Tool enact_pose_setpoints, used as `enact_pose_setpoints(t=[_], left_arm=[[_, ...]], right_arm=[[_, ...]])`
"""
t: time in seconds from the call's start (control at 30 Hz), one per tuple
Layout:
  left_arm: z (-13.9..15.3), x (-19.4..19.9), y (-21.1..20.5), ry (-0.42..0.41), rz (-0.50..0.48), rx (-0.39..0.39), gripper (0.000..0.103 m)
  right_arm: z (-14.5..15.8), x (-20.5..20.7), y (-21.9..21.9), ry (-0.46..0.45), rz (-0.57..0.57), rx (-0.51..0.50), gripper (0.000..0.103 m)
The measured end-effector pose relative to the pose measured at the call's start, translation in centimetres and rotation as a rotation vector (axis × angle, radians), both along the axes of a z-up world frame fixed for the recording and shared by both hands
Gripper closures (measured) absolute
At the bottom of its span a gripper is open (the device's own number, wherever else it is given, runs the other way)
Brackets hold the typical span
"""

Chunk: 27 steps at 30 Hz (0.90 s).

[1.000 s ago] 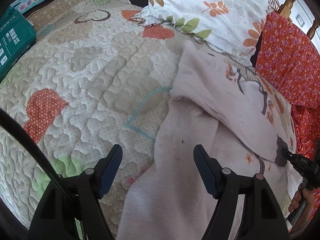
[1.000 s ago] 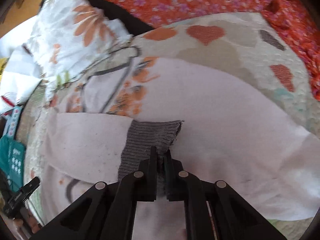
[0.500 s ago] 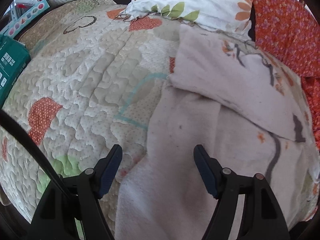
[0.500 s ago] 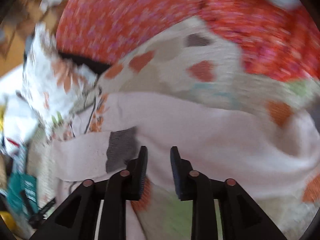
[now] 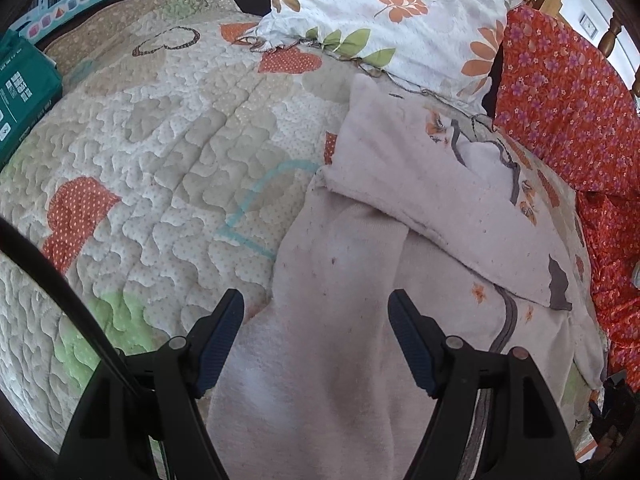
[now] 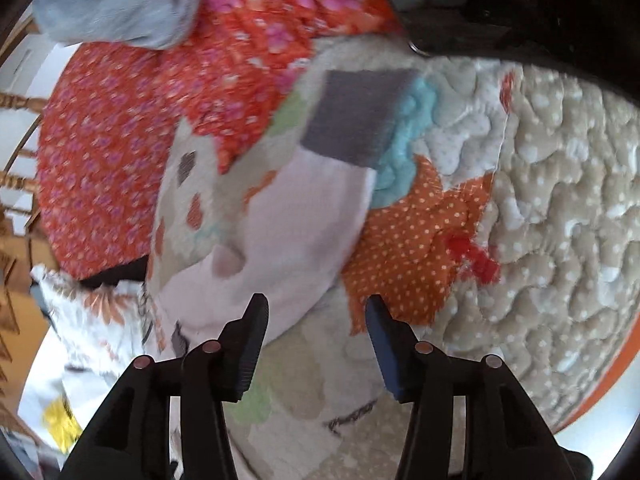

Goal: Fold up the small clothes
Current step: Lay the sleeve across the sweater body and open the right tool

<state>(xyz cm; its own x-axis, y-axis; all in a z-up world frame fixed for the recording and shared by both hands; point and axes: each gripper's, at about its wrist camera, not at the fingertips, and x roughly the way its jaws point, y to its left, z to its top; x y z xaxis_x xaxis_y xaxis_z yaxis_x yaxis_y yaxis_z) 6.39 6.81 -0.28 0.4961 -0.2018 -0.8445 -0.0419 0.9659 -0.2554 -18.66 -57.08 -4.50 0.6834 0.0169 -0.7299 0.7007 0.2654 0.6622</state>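
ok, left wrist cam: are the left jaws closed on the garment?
No, the left gripper has its jaws spread wide over the pale pink garment, with no fabric pinched between them.

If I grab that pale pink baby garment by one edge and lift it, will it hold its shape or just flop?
Probably flop: the pale pink garment looks like soft knit, already draped in creases, one sleeve folded across its body. It seems light, so one edge should lift easily while the rest drags on the quilt. The textured quilt may grip it slightly.
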Motion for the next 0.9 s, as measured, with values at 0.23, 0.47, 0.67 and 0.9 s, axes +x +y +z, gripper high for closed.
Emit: enact_pose_setpoints(t=[0.23,0.47,0.67,0.9], left_arm=[[0.0,-0.3,1.2,-0.005,0.023,-0.011,0.03],[0.7,-0.1,4.2,-0.023,0.1,-0.084,0.03],[1.6,0.4,6.9,-0.045,0.173,-0.144,0.029],[2.1,0.6,10.0,-0.072,0.252,-0.184,0.027]], right_arm=[[0.6,3.4,-1.9,0.039,-0.015,-0.182,0.052],[5.1,6.8,0.1,-0.012,0.116,-0.248,0.095],[11.2,16.5,10.9,-0.187,0.402,-0.318,0.095],[11.0,27.3,27.8,-0.225,0.757,-0.411,0.095]])
